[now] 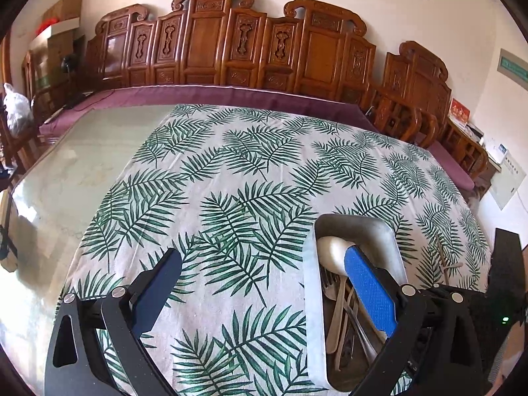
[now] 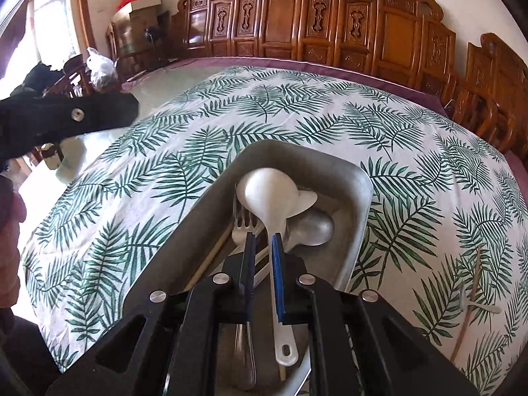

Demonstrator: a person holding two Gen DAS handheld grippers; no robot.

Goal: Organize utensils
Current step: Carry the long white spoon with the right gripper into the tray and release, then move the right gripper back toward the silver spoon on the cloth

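Observation:
A metal tray point(image 1: 359, 222) sits on the leaf-print cloth point(image 1: 214, 165), holding forks, spoons and chopsticks. In the right wrist view my right gripper point(image 2: 264, 241) hangs over the tray point(image 2: 307, 156), shut on the handle of a white spoon point(image 2: 267, 191). The spoon's bowl points away over a metal spoon point(image 2: 313, 227) and a fork point(image 2: 244, 222). My left gripper point(image 1: 264, 252) stands wide open with nothing between its fingers. Its blue right pad point(image 1: 369, 290) is over the tray's near side, in front of a pale spoon point(image 1: 330, 250).
A wooden stick and a small white utensil point(image 2: 475, 297) lie on the cloth right of the tray. The bare glass tabletop point(image 1: 66, 171) lies to the left. A carved wooden bench point(image 1: 214, 49) with a purple cushion runs behind the table. A sleeve point(image 2: 10, 247) shows at the left edge.

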